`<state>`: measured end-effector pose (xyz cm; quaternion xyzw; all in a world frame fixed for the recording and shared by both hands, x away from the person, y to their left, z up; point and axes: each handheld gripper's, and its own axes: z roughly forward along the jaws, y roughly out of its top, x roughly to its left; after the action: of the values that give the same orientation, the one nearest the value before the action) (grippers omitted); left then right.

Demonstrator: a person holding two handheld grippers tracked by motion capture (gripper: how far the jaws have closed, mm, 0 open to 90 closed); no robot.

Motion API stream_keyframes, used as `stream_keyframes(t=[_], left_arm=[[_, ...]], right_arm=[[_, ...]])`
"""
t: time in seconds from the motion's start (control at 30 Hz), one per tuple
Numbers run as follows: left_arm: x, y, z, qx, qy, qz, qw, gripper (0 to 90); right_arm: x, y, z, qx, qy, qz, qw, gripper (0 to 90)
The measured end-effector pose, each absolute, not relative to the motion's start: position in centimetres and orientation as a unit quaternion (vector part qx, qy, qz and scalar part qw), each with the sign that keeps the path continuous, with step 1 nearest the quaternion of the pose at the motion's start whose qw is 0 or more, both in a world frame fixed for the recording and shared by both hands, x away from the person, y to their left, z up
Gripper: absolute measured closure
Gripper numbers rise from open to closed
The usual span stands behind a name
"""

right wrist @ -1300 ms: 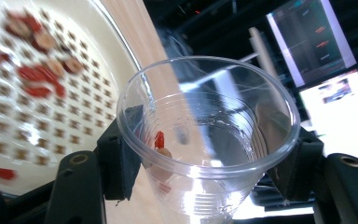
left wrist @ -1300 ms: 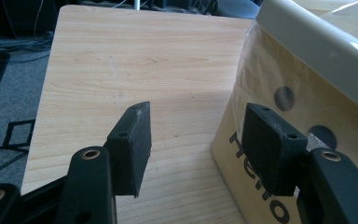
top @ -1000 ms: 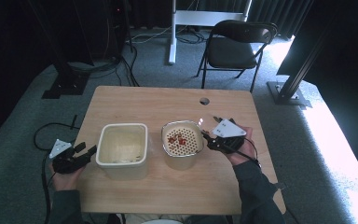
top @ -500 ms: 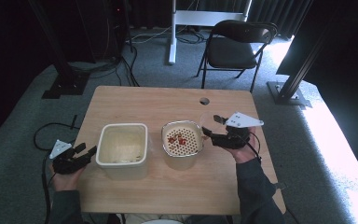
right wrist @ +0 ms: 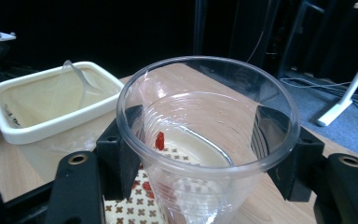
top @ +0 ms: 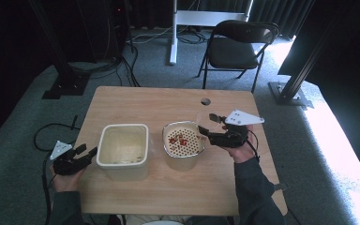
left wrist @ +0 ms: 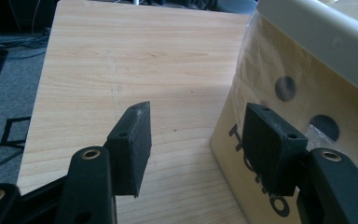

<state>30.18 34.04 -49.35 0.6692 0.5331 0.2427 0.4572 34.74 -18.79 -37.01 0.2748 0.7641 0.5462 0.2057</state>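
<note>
Currently your right gripper [right wrist: 200, 154] clamps a clear plastic cup [right wrist: 205, 140] by its side walls, just beside the perforated colander [top: 183, 140] holding red pieces [top: 178, 139] on the bench [top: 150, 105]. Judge the cup light, thin-walled, slippery and easily crushed: grip it mid-height with modest force, never by the rim. One red piece [right wrist: 160, 140] clings inside. Your left gripper [left wrist: 196, 149] hangs released, one jaw against the cream tub [left wrist: 307, 70].
</note>
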Motion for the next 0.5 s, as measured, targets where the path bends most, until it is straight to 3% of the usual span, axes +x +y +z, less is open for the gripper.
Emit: stream_keyframes(t=[0.5], left_arm=[[30.4, 33.7, -49.7, 0.673, 0.533, 0.237, 0.455, 43.5]], right_arm=[[34.9, -16.2, -36.6, 0.252, 0.777, 0.546, 0.183, 34.1]])
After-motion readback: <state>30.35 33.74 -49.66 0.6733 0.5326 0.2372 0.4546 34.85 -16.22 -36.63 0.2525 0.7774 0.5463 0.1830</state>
